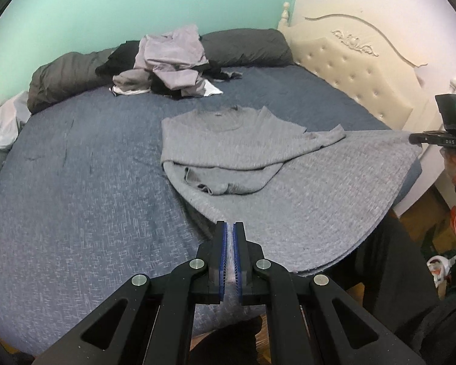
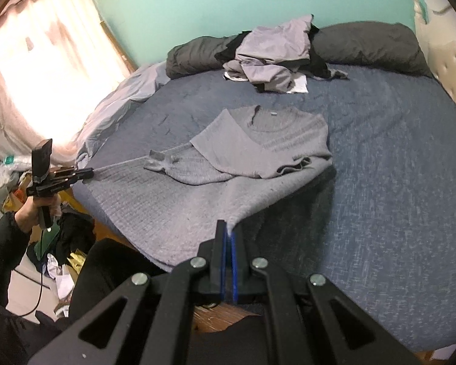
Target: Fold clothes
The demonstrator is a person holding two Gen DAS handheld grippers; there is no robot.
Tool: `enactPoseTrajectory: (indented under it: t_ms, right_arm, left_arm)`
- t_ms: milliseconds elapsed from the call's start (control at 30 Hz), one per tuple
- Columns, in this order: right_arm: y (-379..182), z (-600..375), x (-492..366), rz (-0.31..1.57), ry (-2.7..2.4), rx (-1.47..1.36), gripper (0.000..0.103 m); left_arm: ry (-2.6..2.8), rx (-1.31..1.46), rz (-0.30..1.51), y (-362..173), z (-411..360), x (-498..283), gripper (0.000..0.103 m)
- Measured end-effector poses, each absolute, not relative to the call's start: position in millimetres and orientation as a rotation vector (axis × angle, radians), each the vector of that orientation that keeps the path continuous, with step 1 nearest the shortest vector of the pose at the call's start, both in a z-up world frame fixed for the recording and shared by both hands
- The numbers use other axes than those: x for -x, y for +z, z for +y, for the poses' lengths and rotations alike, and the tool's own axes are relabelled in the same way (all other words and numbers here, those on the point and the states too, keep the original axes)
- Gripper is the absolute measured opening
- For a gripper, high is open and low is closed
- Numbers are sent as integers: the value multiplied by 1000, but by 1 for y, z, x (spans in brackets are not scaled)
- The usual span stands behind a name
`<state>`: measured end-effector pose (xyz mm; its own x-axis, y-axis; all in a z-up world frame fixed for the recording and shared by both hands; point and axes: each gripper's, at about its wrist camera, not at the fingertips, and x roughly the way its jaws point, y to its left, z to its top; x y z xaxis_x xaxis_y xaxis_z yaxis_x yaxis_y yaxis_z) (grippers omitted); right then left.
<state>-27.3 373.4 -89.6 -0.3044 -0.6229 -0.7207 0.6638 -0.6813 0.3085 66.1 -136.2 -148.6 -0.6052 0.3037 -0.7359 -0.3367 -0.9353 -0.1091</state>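
My left gripper is clamped on the near left corner of the grey sweater, and my right gripper pinches its near right corner; its far part lies on the blue bedspread, sleeves folded in.
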Motion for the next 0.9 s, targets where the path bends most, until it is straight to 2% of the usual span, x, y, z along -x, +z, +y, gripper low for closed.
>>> enactPoseTrajectory:
  t_ms: [100,133,367,900]
  right_arm:
    - [-82,374,22,74,-2038,-1086,2]
    - [-81,374,22,75,-2035,-1084,2]
    - [-87,364,29,89,-2017,-1104,2]
    - [-106,362,45,89,-2021,-1167,2]
  left_arm:
    - [2541,1123,56,-140,-137,-77,3]
    - [2544,1114,55,-137,-137,-79,0]
    - [2557,1120,26,-136,-144,-70,0]
    - [2402,1453,-160,-259,-155,-22,0]
